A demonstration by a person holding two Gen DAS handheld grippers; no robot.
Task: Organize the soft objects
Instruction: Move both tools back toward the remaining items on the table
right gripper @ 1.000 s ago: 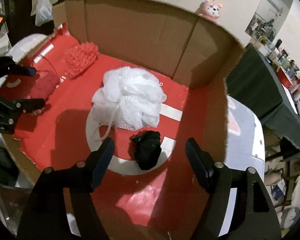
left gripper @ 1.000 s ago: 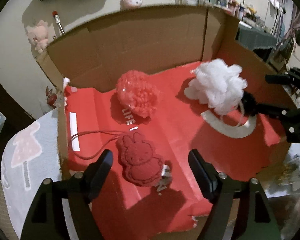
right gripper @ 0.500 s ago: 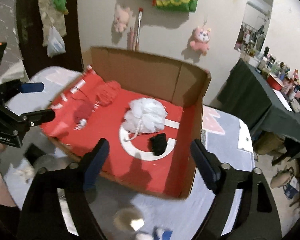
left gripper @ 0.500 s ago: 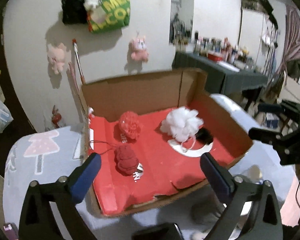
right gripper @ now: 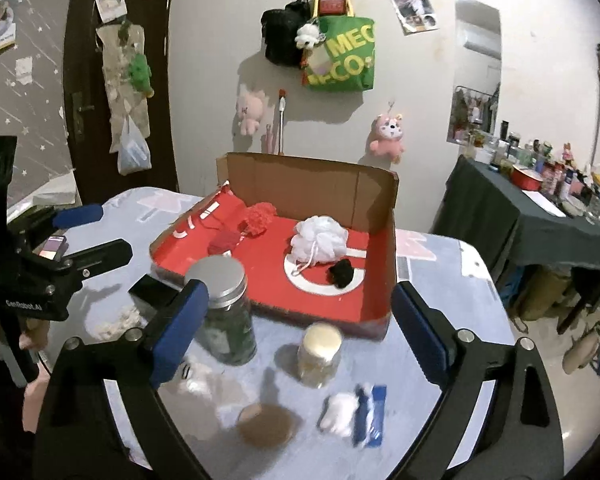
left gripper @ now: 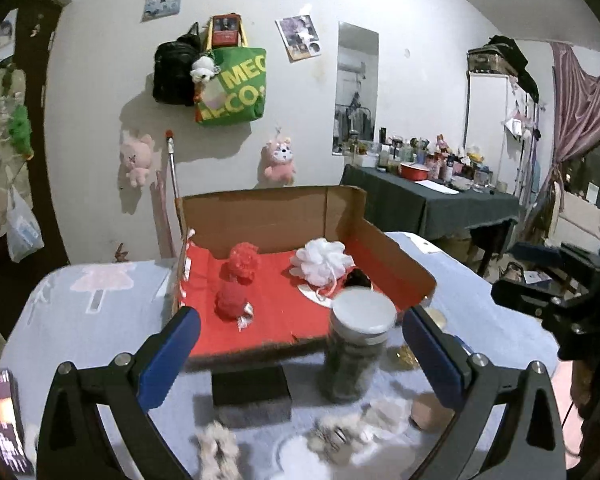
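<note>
The cardboard box (left gripper: 392,256) with a red floor holds a red pompom (left gripper: 242,260), a red bunny plush (left gripper: 230,302), a white bath pouf (left gripper: 324,266) and a small black soft thing (left gripper: 358,278). My left gripper (left gripper: 300,315) is open wide, back from the box's near edge, holding nothing. In the right wrist view the pouf (right gripper: 320,238) and the black thing (right gripper: 342,272) lie on the white ring. My right gripper (right gripper: 299,289) hangs above the table with its jaws opening and nothing held. A white and blue soft thing (right gripper: 356,416) lies near it.
A tall jar with a metal lid (right gripper: 224,316), a small jar (right gripper: 320,354) and a black block (left gripper: 252,388) stand in front of the box. Fluffy pale pieces (left gripper: 216,452) and a brown disc (right gripper: 266,424) lie on the blue cloth. A phone (right gripper: 54,248) is at left.
Both grippers have pulled back and up out of the box and opened wider. The bunny plush and the black thing stay on the box floor.
</note>
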